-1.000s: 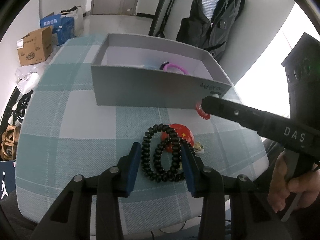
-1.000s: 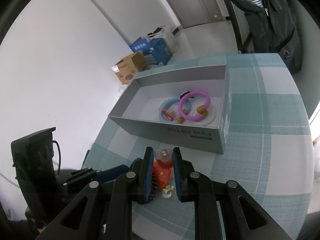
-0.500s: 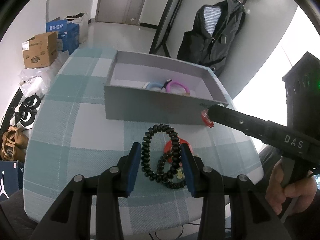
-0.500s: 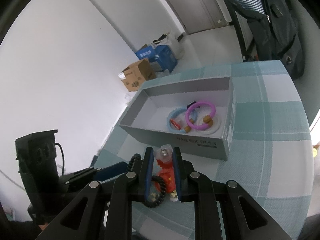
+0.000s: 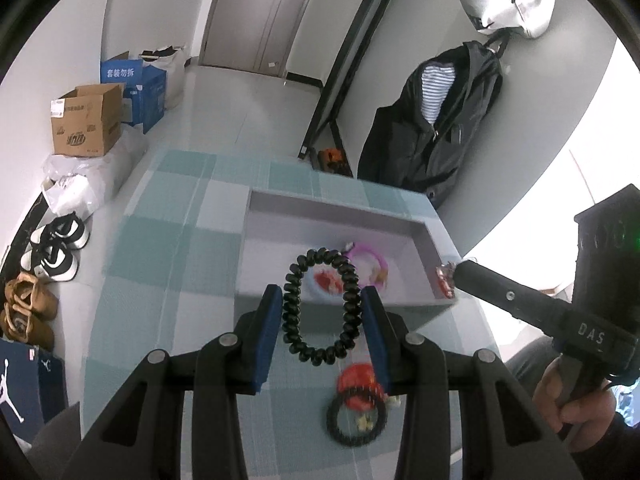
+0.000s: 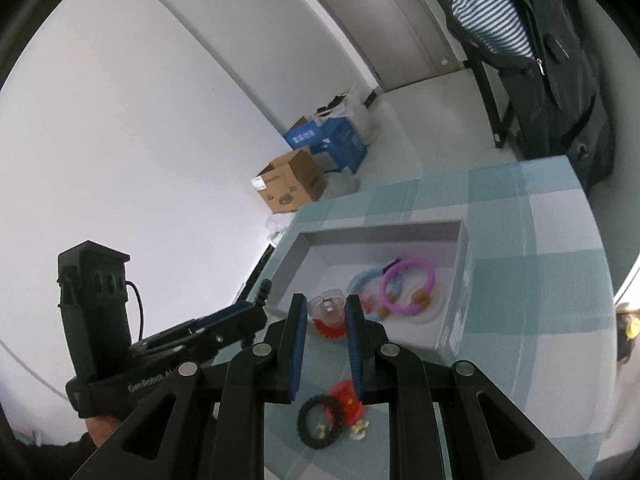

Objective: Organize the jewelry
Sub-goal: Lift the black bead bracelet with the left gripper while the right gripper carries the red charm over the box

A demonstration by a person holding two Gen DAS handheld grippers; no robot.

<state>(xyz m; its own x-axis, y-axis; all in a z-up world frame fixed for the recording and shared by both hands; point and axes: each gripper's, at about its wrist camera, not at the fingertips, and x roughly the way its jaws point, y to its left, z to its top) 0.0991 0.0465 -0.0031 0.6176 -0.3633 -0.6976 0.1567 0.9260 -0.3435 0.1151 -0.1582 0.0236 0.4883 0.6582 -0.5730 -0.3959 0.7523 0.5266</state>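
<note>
left gripper (image 5: 320,308): black plastic linkage, silver pivot screws, blue pads; right gripper (image 6: 326,318) same build, white "DAS" on side; bare-skinned hand (image 5: 568,392) on handle

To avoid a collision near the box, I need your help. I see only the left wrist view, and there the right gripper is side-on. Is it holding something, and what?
Observer: Yes. The right wrist view shows the right gripper shut on a red toothed piece with a clear top.
Operator: Thank you. My black coil hides much of the floor of the grey box. What lies there?
Observer: A purple ring with brown beads, overlapping a light blue ring on its left.
</note>
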